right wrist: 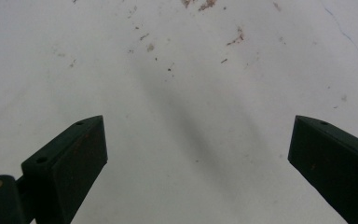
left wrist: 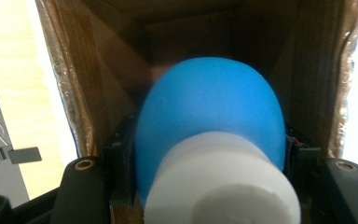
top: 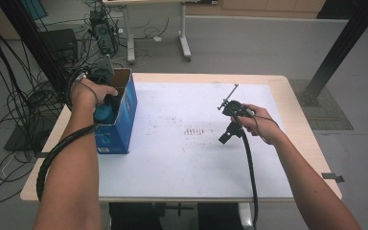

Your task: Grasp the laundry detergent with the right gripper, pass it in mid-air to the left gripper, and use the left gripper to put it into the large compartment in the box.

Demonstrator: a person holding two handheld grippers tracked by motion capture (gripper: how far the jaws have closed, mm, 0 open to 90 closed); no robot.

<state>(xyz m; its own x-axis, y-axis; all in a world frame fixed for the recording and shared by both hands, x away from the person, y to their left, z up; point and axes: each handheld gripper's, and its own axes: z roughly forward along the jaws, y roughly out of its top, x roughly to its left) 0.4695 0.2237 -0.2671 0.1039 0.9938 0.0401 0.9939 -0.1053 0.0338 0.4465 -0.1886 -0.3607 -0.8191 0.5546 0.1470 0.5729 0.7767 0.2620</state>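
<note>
Item: round blue plastic bottle with white cap [left wrist: 209, 121], pinched between my left gripper's [left wrist: 209, 154] jaws, inside the open brown cardboard box with blue sides [top: 124, 112]. My right gripper [right wrist: 198, 158]: spread, idle over the white table mat [top: 191, 158]. Risk: the rounded body slips, or snags the box wall.

Your arms are bare; each black claw [right wrist: 198, 163] has flat jaws, brass-ringed screw holes and a ribbed black cable [top: 250, 165].
</note>
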